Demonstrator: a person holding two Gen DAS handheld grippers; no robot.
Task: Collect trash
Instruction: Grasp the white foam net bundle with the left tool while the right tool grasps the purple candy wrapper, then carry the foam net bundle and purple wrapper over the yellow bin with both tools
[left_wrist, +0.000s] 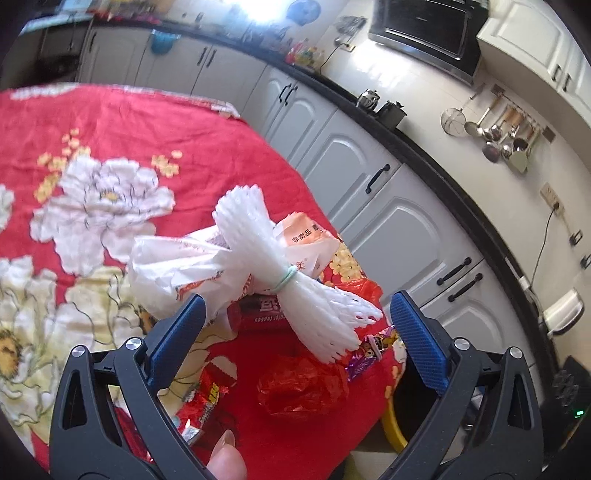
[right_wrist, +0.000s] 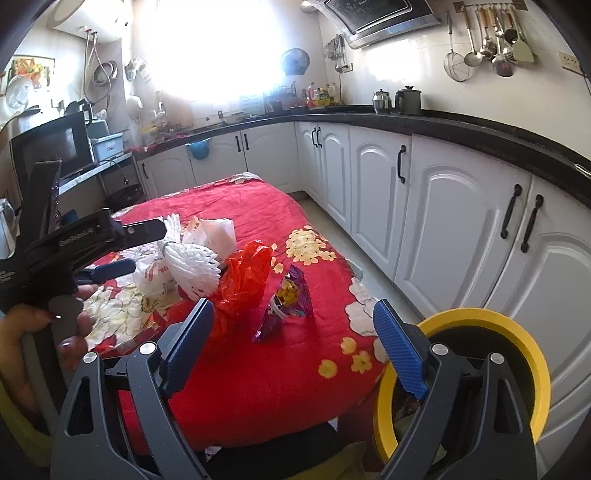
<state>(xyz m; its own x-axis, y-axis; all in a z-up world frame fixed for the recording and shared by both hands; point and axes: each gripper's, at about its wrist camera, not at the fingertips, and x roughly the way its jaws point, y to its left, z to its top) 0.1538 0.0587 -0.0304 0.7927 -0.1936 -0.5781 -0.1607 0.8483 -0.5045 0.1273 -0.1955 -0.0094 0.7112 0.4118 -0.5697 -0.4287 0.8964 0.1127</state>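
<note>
A white foam net bundle (left_wrist: 280, 273) tied with a green band lies on a white plastic bag (left_wrist: 177, 266) on the red flowered tablecloth (left_wrist: 129, 129). A crumpled red plastic bag (left_wrist: 303, 391), a purple snack wrapper (left_wrist: 373, 350) and red candy wrappers (left_wrist: 207, 395) lie near it. My left gripper (left_wrist: 295, 314) is open, its fingers either side of the bundle's near end. In the right wrist view my right gripper (right_wrist: 295, 328) is open and empty, near the red bag (right_wrist: 243, 280) and purple wrapper (right_wrist: 288, 299); the bundle (right_wrist: 192, 266) lies farther left.
A yellow-rimmed bin (right_wrist: 532, 354) stands at the table's right corner, also visible in the left wrist view (left_wrist: 391, 428). White cabinets (right_wrist: 443, 221) with a black counter run along the right. A narrow floor strip separates table and cabinets.
</note>
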